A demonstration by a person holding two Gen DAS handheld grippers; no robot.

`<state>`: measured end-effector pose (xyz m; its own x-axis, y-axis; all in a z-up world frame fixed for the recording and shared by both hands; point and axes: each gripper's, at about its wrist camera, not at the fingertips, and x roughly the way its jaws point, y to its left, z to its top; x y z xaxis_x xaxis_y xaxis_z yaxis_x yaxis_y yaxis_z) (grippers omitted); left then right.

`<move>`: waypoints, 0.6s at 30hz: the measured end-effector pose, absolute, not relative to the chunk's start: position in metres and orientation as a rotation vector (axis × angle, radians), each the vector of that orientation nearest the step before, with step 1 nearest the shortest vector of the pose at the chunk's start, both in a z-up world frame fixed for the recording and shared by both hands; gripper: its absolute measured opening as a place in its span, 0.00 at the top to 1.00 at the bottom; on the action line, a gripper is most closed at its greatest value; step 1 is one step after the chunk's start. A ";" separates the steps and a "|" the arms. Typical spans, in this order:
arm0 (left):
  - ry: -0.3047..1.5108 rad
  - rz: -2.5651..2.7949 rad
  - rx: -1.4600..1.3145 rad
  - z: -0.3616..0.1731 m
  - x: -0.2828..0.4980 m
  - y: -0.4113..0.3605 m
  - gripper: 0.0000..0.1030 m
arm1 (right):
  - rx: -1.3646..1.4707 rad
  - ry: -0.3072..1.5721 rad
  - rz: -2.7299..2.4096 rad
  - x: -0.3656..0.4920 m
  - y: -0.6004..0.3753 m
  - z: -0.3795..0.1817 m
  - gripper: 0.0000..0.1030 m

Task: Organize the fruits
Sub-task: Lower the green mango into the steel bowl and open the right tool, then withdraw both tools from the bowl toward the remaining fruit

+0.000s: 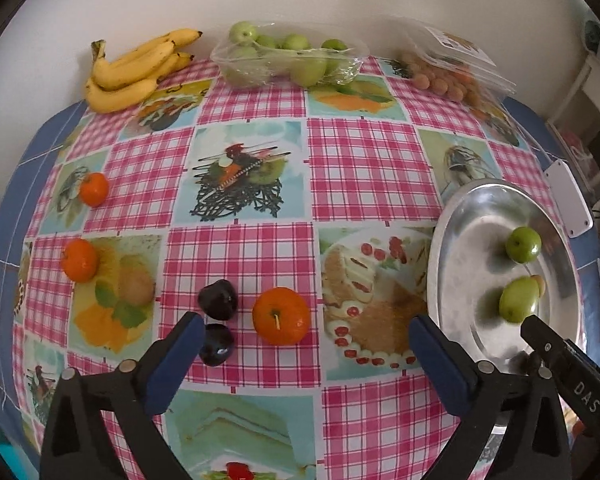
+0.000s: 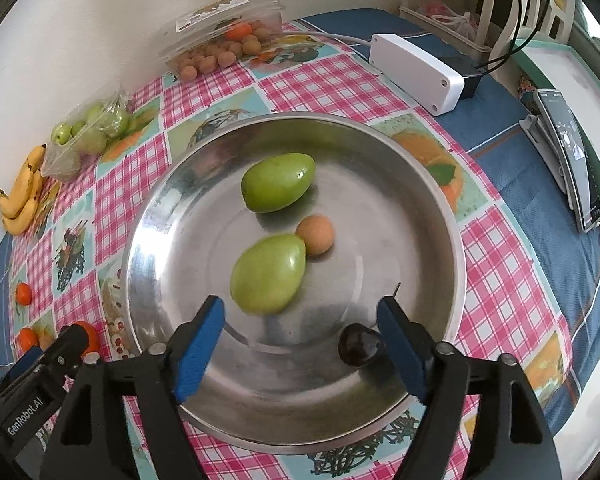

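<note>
A steel plate holds two green fruits, a small tan fruit and a dark cherry. My right gripper is open above the plate's near side, the cherry lying free by its right finger. My left gripper is open over the tablecloth, with an orange ahead between its fingers and two dark plums by its left finger. The plate lies to its right.
Two more oranges lie at the left. Bananas, a bag of green fruits and a clear box of tan fruits sit along the wall. A white box and a phone lie right of the plate.
</note>
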<state>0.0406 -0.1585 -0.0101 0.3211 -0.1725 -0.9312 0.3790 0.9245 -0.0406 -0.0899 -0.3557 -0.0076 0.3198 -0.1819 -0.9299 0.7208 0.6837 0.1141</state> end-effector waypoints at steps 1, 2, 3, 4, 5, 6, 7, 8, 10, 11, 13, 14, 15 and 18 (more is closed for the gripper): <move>1.193 -0.363 0.195 -0.010 0.041 -0.158 0.00 | 0.580 1.096 -0.637 -0.090 -0.356 -0.008 0.10; 1.195 -0.360 0.191 -0.010 0.041 -0.157 0.00 | 0.578 1.097 -0.634 -0.089 -0.355 -0.008 0.09; 1.196 -0.358 0.188 -0.010 0.042 -0.156 0.00 | 0.574 1.098 -0.631 -0.089 -0.356 -0.009 0.09; 1.198 -0.355 0.184 -0.010 0.042 -0.155 0.00 | 0.573 1.099 -0.628 -0.088 -0.357 -0.009 0.09; 1.200 -0.353 0.183 -0.011 0.043 -0.154 0.00 | 0.573 1.100 -0.625 -0.088 -0.357 -0.009 0.08; 1.200 -0.349 0.180 -0.011 0.043 -0.154 0.00 | 0.573 1.102 -0.624 -0.088 -0.356 -0.009 0.04; 1.201 -0.344 0.175 -0.011 0.043 -0.153 0.00 | 0.572 1.107 -0.625 -0.087 -0.356 -0.010 0.02; 1.202 -0.341 0.169 -0.012 0.043 -0.151 0.00 | 0.570 1.112 -0.628 -0.087 -0.356 -0.010 0.02; 1.208 -0.337 0.154 -0.012 0.045 -0.149 0.00 | 0.563 1.117 -0.638 -0.088 -0.356 -0.010 0.02; 1.210 -0.336 0.150 -0.013 0.045 -0.148 0.00 | 0.563 1.115 -0.642 -0.088 -0.356 -0.010 0.02; 1.213 -0.331 0.144 -0.013 0.046 -0.146 0.00 | 0.573 1.111 -0.644 -0.088 -0.357 -0.010 0.02; 1.213 -0.329 0.140 -0.012 0.046 -0.145 0.00 | 0.578 1.110 -0.645 -0.089 -0.357 -0.010 0.02; 1.212 -0.329 0.137 -0.012 0.046 -0.143 0.00 | 0.579 1.109 -0.645 -0.089 -0.357 -0.010 0.02; 1.223 -0.331 0.121 -0.012 0.047 -0.139 0.00 | 0.575 1.114 -0.648 -0.089 -0.356 -0.010 0.02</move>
<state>0.0472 -0.1391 -0.0118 0.3000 -0.1841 -0.9360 0.3135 0.9457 -0.0855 -0.0890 -0.3559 -0.0096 0.2986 -0.1828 -0.9367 0.7236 0.6834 0.0973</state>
